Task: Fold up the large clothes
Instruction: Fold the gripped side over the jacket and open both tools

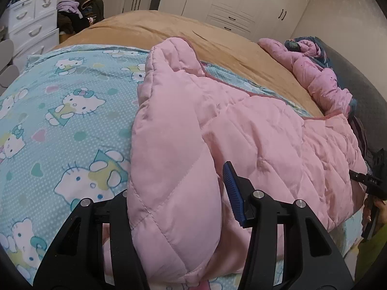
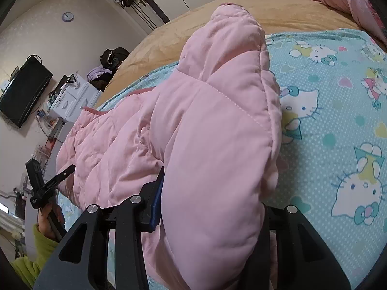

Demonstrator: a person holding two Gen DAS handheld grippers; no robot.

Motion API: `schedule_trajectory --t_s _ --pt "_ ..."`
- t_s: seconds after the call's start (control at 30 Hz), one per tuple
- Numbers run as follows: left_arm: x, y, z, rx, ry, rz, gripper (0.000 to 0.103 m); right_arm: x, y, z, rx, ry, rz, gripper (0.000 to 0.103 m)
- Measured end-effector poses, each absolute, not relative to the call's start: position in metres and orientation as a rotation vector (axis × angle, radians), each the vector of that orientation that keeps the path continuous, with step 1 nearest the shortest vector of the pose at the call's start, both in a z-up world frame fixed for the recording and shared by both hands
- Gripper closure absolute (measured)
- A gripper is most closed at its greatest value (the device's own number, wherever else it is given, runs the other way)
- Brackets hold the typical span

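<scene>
Both grippers are clamping puffy folds of the pink quilted coat [image 1: 241,120]. Left gripper [image 1: 179,198] and right gripper [image 2: 212,207] are holding it partly open over the cartoon-cat sheet [image 1: 60,120].

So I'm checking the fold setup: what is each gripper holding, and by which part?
Both hold the pink quilted coat: the left gripper and the right gripper each clamp a puffy bunched fold near its edge.

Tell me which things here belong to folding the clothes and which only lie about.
Belong to the job:
- pale pink quilted padded jacket
- left tool, gripping it
- right tool, gripping it

Only lying about:
- crumpled pink garment
- dark bag
- round wall clock
</scene>
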State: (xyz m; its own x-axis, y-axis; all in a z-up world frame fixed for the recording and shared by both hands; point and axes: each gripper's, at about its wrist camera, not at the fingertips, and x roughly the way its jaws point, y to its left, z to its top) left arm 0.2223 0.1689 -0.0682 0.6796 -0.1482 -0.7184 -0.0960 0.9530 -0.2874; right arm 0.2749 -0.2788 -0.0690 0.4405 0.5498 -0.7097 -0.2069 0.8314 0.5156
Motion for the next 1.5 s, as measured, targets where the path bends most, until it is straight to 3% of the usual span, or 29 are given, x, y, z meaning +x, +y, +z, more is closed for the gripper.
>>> schedule_trajectory --t_s 0.43,0.77,0.93,1.23,1.33,1.43,1.5 --pt "0.213 0.17 -0.079 -0.29 0.851 -0.007 0.062 0.284 -0.285 -0.086 0.385 1.071 0.431 0.063" --pt "0.22 0.173 -0.094 -0.293 0.881 0.031 0.06 0.297 -0.276 -0.099 0.368 1.114 0.361 0.056" --pt "0.22 0.172 -0.096 -0.289 0.888 0.037 0.059 0.299 -0.276 -0.104 0.385 1.126 0.342 0.048" --pt "0.221 0.174 -0.095 -0.29 0.909 0.035 0.056 0.294 -0.272 -0.099 0.347 1.135 0.265 0.024" --pt "0.221 0.176 -0.093 -0.285 0.927 0.043 0.048 0.293 -0.272 -0.097 0.345 1.136 0.246 0.019" --pt "0.221 0.179 -0.092 -0.296 0.945 0.046 0.04 0.29 -0.271 -0.091 0.335 1.119 0.233 0.007" --pt "0.222 0.183 -0.093 -0.311 0.965 0.057 0.029 0.288 -0.272 -0.089 0.326 1.116 0.223 0.005"
